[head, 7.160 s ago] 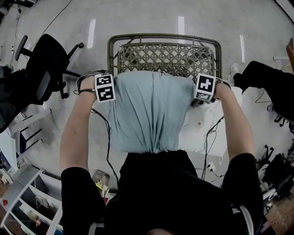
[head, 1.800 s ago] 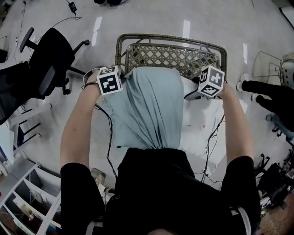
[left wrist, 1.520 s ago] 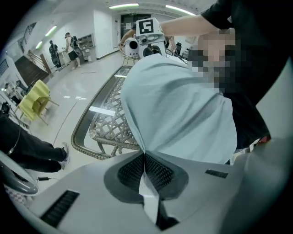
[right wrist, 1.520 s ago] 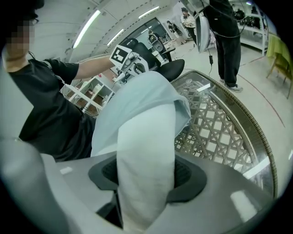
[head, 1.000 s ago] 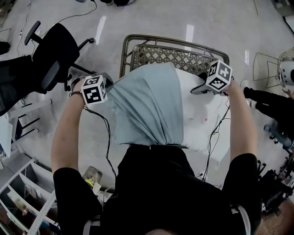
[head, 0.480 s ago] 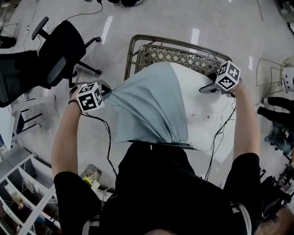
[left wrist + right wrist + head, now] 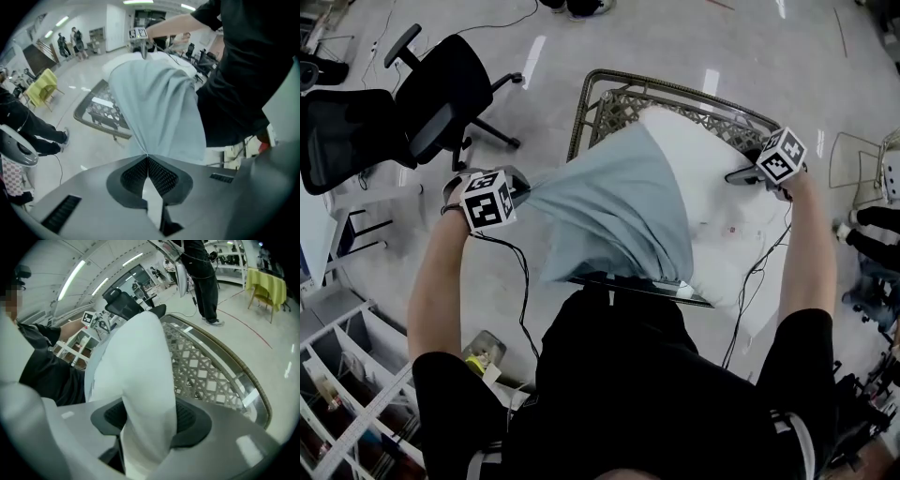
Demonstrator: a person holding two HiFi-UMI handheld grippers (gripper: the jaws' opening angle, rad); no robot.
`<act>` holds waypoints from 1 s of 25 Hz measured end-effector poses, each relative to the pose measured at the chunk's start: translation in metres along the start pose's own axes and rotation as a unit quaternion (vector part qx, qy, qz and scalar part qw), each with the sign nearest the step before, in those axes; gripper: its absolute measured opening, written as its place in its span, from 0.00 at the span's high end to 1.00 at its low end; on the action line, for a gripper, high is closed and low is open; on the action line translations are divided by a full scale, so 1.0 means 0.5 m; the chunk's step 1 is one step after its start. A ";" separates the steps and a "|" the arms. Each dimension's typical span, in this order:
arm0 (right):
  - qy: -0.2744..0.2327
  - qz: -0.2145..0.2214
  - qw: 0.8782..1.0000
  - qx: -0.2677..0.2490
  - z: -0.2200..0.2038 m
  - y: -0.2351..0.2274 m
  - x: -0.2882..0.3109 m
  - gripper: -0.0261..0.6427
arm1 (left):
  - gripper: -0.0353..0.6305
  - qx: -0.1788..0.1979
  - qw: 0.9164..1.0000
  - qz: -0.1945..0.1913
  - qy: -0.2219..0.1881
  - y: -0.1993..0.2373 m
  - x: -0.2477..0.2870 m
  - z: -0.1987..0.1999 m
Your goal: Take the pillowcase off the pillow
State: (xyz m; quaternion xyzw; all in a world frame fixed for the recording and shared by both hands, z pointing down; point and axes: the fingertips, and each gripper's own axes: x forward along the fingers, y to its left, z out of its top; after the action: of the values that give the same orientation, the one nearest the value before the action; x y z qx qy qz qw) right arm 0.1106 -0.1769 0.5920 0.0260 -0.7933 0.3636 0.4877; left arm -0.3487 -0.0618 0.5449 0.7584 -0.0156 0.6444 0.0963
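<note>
The left tool (image 7: 147, 161) has its jaws pressed fully together on a pinched corner of the pale blue pillowcase (image 7: 609, 211), which fans out from the tips towards the person's body and hangs stretched between this tool and the other one. To the right of that tool, the cloth still wraps the near and left part of the white pillow (image 7: 712, 187). The part nearer the right tool (image 7: 742, 175) is already bare. That tool's jaws stand partly apart, and their pads clamp a thick fold of the bare pillow at its far corner, so each tool holds its own piece. I would judge the job to be about half done. The case has slid off the end held by the right tool, but the rest of the pillow is still inside. The case must still be drawn away to the left until its open edge clears the pillow. By count there are one pillowcase, one pillow and two tools. One woven wicker chair (image 7: 609, 94) stands just beyond the tools, and there seem to be two black office chairs (image 7: 441, 94) further out, beyond the left tool.
</note>
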 end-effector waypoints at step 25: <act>-0.136 -0.273 0.951 -0.048 -0.037 0.302 -0.022 0.43 | 0.93 0.078 0.989 -0.012 -0.126 -0.256 0.082 0.182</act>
State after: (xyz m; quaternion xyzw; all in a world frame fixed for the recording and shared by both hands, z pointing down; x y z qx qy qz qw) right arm 0.0705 -0.0585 0.5050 0.2671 -0.8312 0.1706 0.4569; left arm -0.2341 0.0529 0.5551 0.8389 0.0322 0.5418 0.0419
